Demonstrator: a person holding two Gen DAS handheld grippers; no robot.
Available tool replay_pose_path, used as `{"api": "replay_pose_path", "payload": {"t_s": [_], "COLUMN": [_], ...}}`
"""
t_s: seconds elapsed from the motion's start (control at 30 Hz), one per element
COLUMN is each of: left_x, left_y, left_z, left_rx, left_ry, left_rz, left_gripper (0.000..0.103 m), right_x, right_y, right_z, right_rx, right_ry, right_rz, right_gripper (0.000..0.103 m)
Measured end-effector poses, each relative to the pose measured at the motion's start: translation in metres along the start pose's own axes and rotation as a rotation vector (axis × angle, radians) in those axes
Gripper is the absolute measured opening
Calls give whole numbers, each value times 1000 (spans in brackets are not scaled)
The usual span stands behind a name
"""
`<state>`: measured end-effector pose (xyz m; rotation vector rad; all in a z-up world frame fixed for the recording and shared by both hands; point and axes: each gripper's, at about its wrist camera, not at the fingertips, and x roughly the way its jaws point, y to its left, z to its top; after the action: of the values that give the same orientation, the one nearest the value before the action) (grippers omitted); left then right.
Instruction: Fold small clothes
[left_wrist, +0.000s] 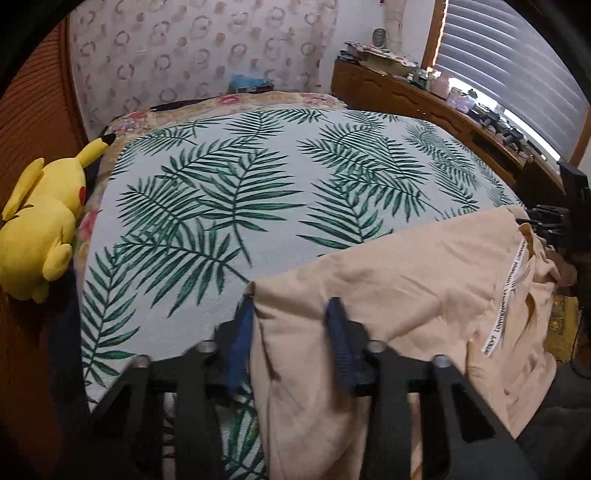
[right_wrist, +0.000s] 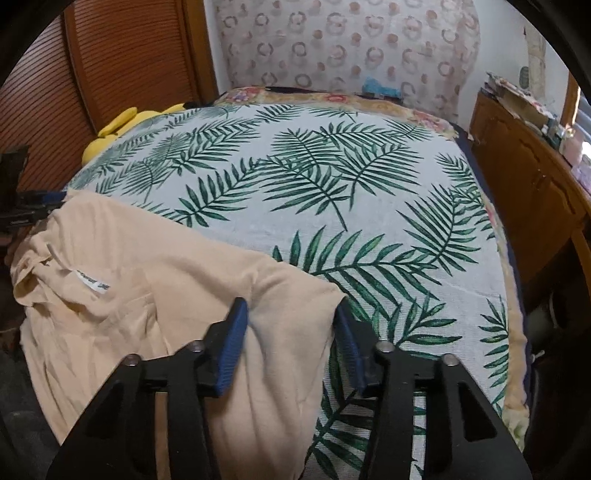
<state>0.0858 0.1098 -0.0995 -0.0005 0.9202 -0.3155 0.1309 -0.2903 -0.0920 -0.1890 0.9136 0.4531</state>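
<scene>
Left wrist view: peach garment (left_wrist: 388, 295) on near bed edge; left gripper (left_wrist: 291, 314) and right gripper (right_wrist: 291, 314) both spread wide astride its corners.

Peach garment (left_wrist: 399, 295), inside out, white label showing, draped crumpled over the bed's near edge

Leaf-print bed (left_wrist: 258, 184), wooden dresser (right_wrist: 524, 177), blinds (left_wrist: 509, 62).
</scene>
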Motion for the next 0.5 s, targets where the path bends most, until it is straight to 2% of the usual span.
{"api": "replay_pose_path", "payload": {"t_s": [0.07,0.13,0.23,0.3,0.5], "left_x": [-3,-14,-54,-86,-177], "left_y": [-4,-12,-30,-38,-56], "left_z": [0,-1,-3,-5,-8], "left_rx": [8,26,31,22,10], "left_ry": [-1,-32,-137,-218,-418], "left_rz": [-7,-8,-17,-22,-53], "left_gripper": [8,5,4,4,3], "right_x": [-1,-1,-7,-19,-102], "right_y": [5,10,13,17,31], "right_z": [-1,-3,-6,-10,-12], "right_rx": [-17,-30,-18,-19,11], "right_ry": [-8,-10,-15,-49,-255], "right_rz": [22,49,80,96,126], "right_gripper": [24,11,8,7,6]}}
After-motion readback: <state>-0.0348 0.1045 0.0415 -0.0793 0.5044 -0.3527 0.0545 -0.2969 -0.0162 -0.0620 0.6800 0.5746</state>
